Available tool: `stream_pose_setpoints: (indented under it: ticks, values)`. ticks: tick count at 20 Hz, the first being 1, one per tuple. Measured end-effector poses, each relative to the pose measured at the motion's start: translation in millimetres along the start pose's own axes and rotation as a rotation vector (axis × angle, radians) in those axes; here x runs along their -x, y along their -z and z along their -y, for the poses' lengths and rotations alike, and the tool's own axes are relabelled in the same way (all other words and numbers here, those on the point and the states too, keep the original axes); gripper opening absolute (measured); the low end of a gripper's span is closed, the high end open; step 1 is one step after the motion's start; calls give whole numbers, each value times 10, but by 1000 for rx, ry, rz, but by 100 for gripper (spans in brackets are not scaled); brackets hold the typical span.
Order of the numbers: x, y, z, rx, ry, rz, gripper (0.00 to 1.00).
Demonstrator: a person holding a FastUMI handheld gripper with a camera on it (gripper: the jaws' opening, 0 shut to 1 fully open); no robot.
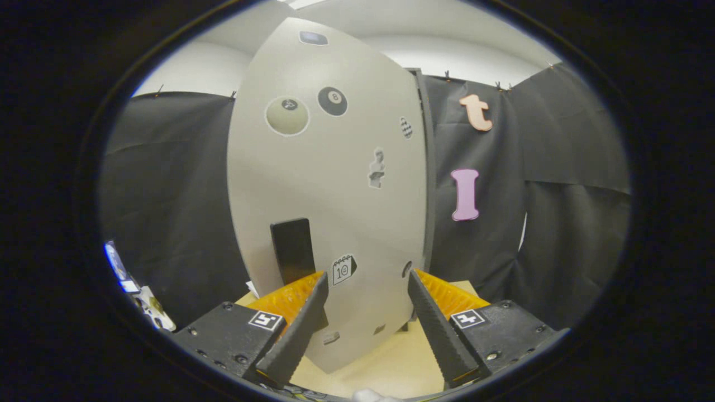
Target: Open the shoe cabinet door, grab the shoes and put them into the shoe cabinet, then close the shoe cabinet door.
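Gripper view: the claw (366,312) faces the shoe cabinet door (329,184), a pale grey panel with stickers that stands upright on the table (391,363).
Claw: released — fingers spread apart with nothing between them; both tips sit just short of the door's lower part.
Door: appears shut or nearly so, its right edge running along a dark frame strip (429,178); I cannot tell which side is hinged.
Handle: a black rectangular patch (291,248) low on the door, just above the left finger (296,329) — likely the pull or recess.
Shoes: a small white shape (371,395) sits low between the fingers, too little shown to name it.
Step in hand: opening the door, judged from the closed panel.
Doing it well: shift left so the black patch sits between the fingers, close on its edge, then pull along the door's arc, not straight back.
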State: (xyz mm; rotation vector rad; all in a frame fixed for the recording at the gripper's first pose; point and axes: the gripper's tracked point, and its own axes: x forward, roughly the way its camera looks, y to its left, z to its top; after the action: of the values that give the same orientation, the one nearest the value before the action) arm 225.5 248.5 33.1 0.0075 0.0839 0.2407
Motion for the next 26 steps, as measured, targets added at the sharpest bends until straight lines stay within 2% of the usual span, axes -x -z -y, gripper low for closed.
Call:
stream_pose_setpoints:
  ticks: [4,9,15,20,26]
  values:
    - [-516,146,-438,-1,-55,-37,96]
    - [-819,75,-573,-24,-29,-15,99]
    - [-636,-28,-451,-5,3,22,99]
    - [-310,-27,-354,35,49,62,99]
    - [184,-47,-309,22,84,112,99]
